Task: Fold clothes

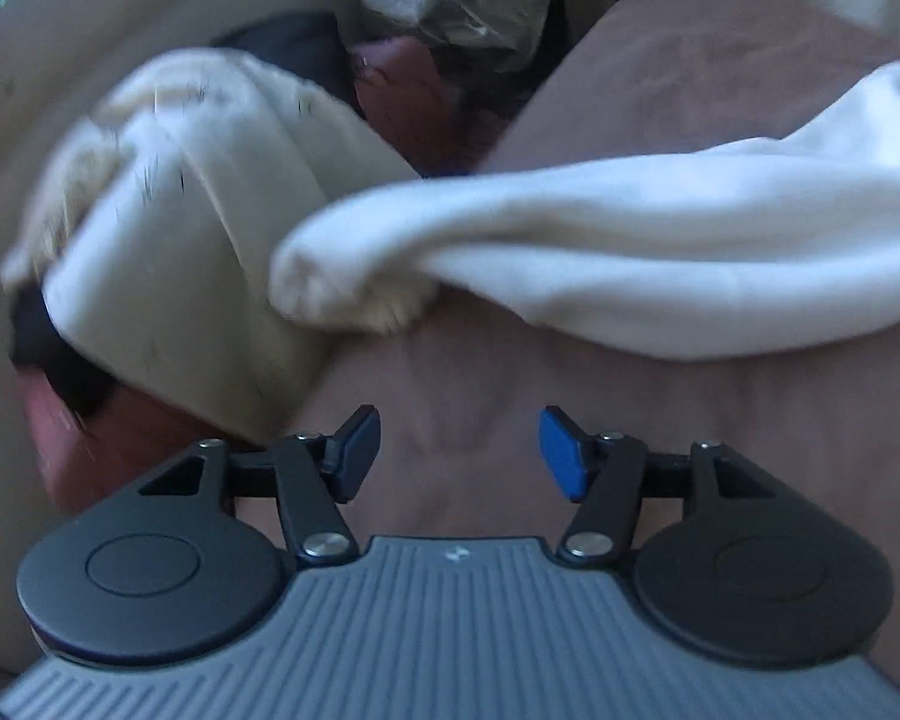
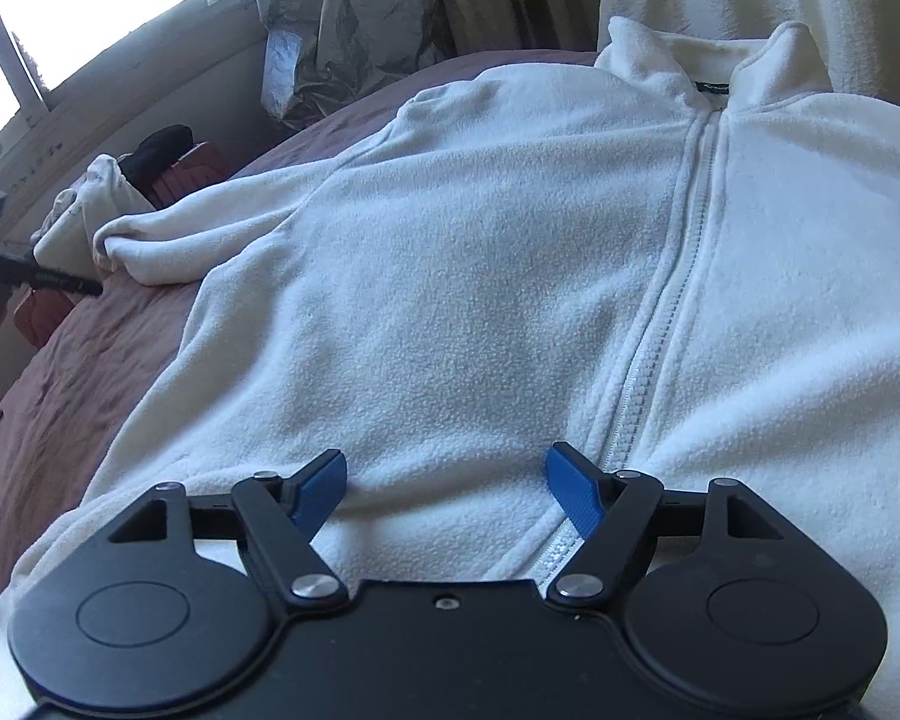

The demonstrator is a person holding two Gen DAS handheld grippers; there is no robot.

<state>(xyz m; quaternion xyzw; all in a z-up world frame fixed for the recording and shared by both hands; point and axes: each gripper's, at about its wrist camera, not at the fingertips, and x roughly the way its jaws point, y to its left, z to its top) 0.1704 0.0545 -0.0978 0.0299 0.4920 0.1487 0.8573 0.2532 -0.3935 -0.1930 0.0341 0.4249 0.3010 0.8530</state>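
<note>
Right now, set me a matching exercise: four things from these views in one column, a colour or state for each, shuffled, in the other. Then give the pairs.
Things:
1. fleece jacket
2. bed cover
3. zip
4. left gripper

Colour or state:
A. dusty brown-pink, wrinkled
B. open, nothing between the pads
C. white, spread flat, front up
D. closed up to the collar

Pairs: 1-C, 2-A, 3-D, 4-B.
</note>
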